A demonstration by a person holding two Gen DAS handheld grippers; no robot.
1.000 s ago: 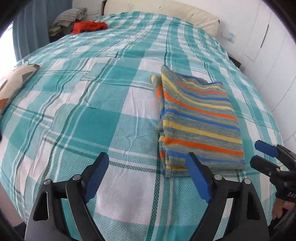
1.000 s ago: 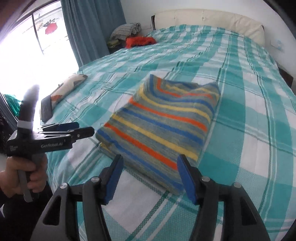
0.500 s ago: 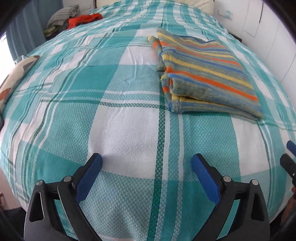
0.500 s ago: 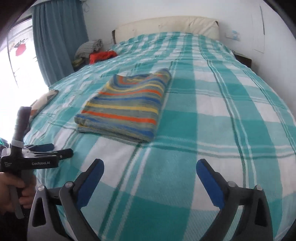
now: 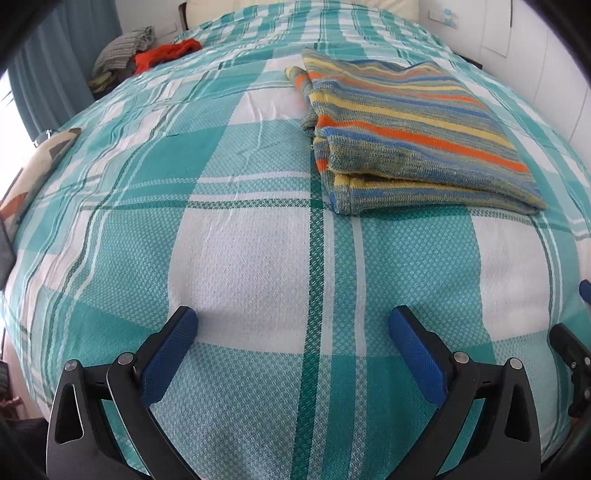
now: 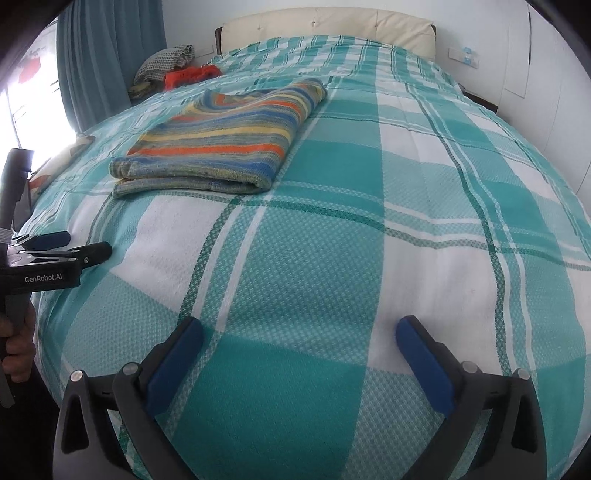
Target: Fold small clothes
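In the left wrist view we see the left hand-held gripper (image 5: 293, 325) at the bottom of the frame. Its jaws stand wide apart, they have just been opening, and nothing is between them; only the checked bed cover (image 5: 236, 258) lies below. The right hand-held gripper (image 6: 299, 334) at the bottom of the right wrist view has also just been opening. It too stands fully wide, with only the cover between its blue pads (image 6: 173, 365).

The folded striped garment (image 5: 413, 125) lies flat on the bed, in the upper right of the left wrist view. In the right wrist view the same garment (image 6: 225, 136) is in the upper left part of the frame. It is folded in layers, with orange, yellow and blue stripes, and it is well apart from both grippers. Neither gripper touches it.

At the left edge of the right wrist view we see the left hand-held gripper (image 6: 62, 245) from the side, held by a hand (image 6: 16, 347) in the lower left corner.

In the upper left of both views, near the teal curtain (image 6: 107, 55), a red cloth (image 5: 166, 53) and a grey cloth (image 5: 122, 53) lie at the far side of the bed. A cream headboard (image 6: 325, 26) stands at the top of the right wrist view. A patterned cushion (image 5: 33, 173) lies at the left edge of the left wrist view.
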